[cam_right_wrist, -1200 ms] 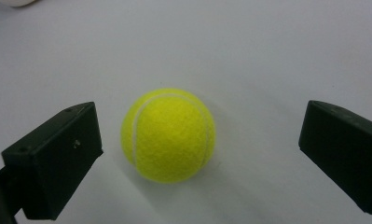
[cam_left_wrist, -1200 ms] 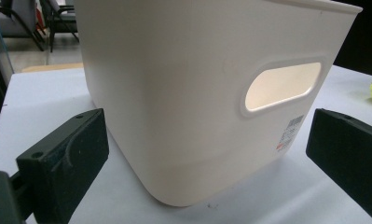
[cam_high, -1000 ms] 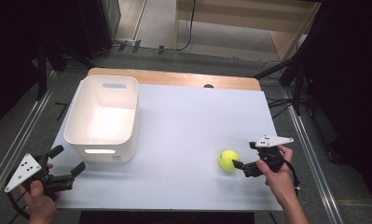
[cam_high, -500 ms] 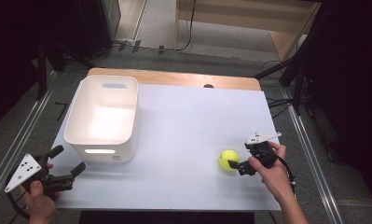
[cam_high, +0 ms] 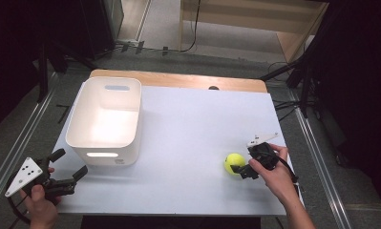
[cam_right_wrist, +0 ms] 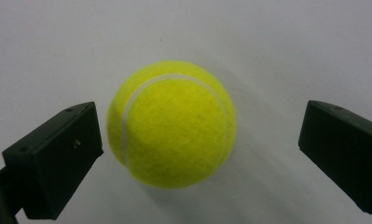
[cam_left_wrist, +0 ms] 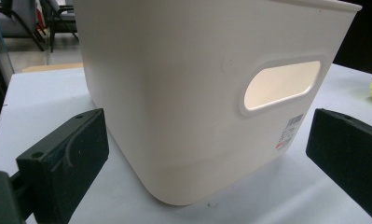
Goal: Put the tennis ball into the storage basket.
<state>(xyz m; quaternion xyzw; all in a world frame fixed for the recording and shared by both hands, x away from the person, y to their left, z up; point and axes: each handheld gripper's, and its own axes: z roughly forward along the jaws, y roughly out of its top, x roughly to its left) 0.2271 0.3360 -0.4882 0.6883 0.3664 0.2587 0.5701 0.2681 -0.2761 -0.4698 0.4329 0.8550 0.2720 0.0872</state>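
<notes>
Tennis ball [cam_right_wrist: 171, 123] between spread jaws of downward-tilted right gripper [cam_high: 240, 169].

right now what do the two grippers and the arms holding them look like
Both are black handheld tools with two blocky, flat-faced jaws. The left gripper carries a light grey three-cornered plate with dark dots; the right gripper has a similar plate on top and a thin black cable. The forearms are bare, with no sleeves visible.
</notes>
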